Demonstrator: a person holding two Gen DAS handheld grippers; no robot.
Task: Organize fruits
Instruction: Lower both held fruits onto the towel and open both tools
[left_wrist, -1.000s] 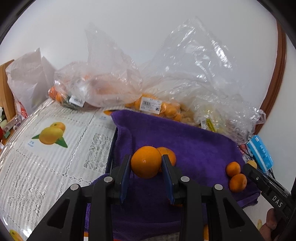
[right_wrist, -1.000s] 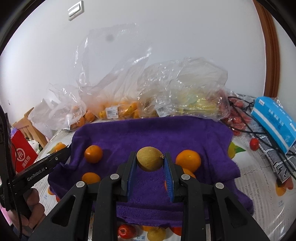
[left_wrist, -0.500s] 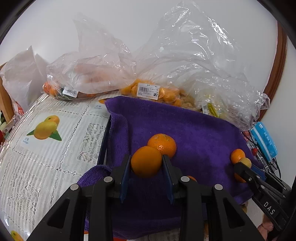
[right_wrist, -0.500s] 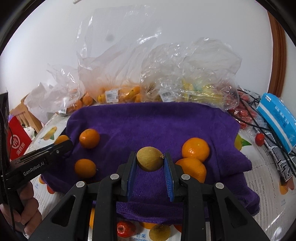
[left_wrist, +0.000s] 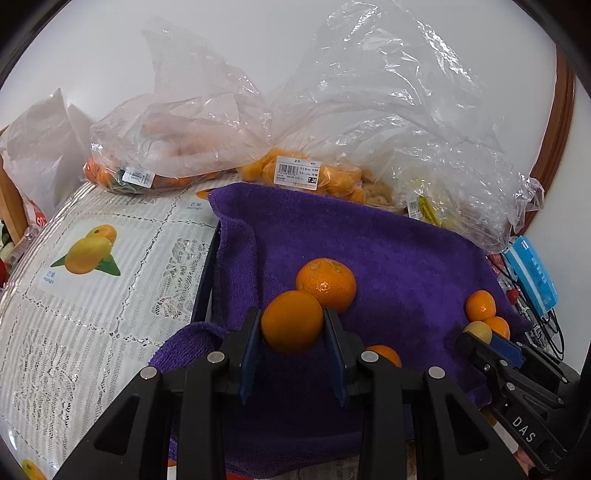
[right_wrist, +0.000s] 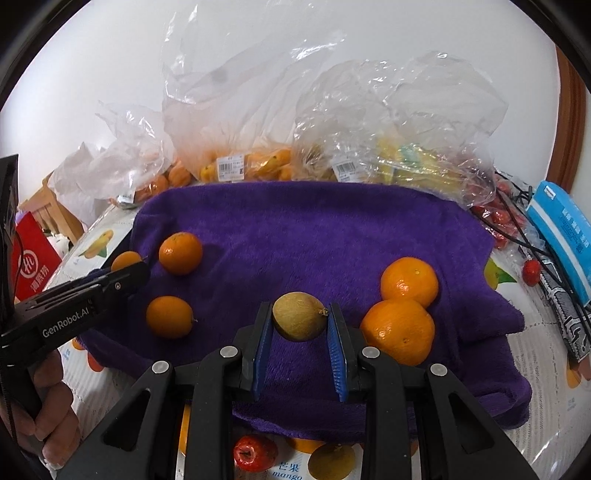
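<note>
My left gripper (left_wrist: 291, 326) is shut on an orange (left_wrist: 291, 321), low over the left part of a purple towel (left_wrist: 388, 251), just in front of a second orange (left_wrist: 327, 282). My right gripper (right_wrist: 300, 319) is shut on a yellow-green round fruit (right_wrist: 299, 315) over the towel's (right_wrist: 314, 229) front middle. Two big oranges (right_wrist: 400, 328) lie right of it, two smaller ones (right_wrist: 170, 316) to its left. The left gripper's tip (right_wrist: 125, 275) shows at the towel's left edge with its orange (right_wrist: 125, 260).
Clear plastic bags of fruit (left_wrist: 295, 173) line the back against the wall. A lace tablecloth with fruit pictures (left_wrist: 92, 251) lies left of the towel. A blue box (right_wrist: 561, 236) and black cables (right_wrist: 543, 258) sit at the right. A small red fruit (right_wrist: 255, 452) lies at the front.
Both grippers have moved forward and down toward the towel, still holding their fruits. The left gripper's orange now sits close in front of the second orange.
</note>
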